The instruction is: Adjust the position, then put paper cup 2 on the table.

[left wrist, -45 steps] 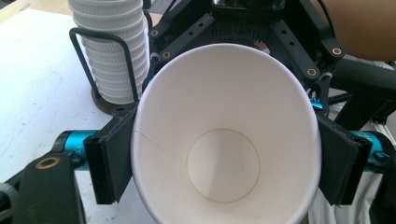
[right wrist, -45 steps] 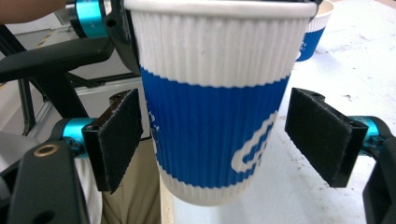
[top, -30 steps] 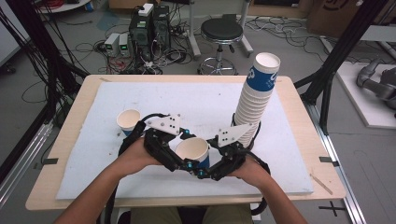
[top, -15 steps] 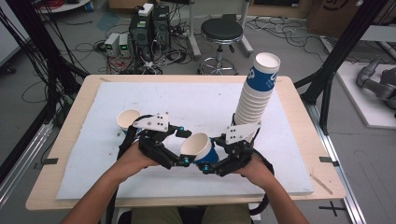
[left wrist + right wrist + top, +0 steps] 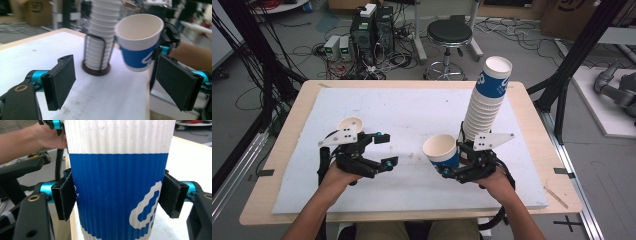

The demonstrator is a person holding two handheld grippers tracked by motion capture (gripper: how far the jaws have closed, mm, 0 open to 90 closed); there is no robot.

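A blue-and-white paper cup (image 5: 441, 150) hangs upright just above the white mat, with my right gripper (image 5: 451, 161) shut on its blue band. The right gripper view shows both pads (image 5: 66, 195) pressed on the cup (image 5: 117, 170); these jaws have just been closing on it. My left gripper (image 5: 388, 148) stands open over the mat's left half, apart from the cup. Its jaws have just been opening, and nothing is between them (image 5: 117, 82). Beyond them I see the held cup (image 5: 138, 42).
A tall stack of paper cups (image 5: 487, 105) stands in a wire holder (image 5: 96, 70) right behind my right hand. A single white cup (image 5: 350, 125) sits on the mat (image 5: 412, 110) behind my left gripper. The table's front edge is near both forearms.
Both grippers were together at the cup in the middle. The left one let go and drew away to the left. The right one closed on the cup and carried it slightly right.
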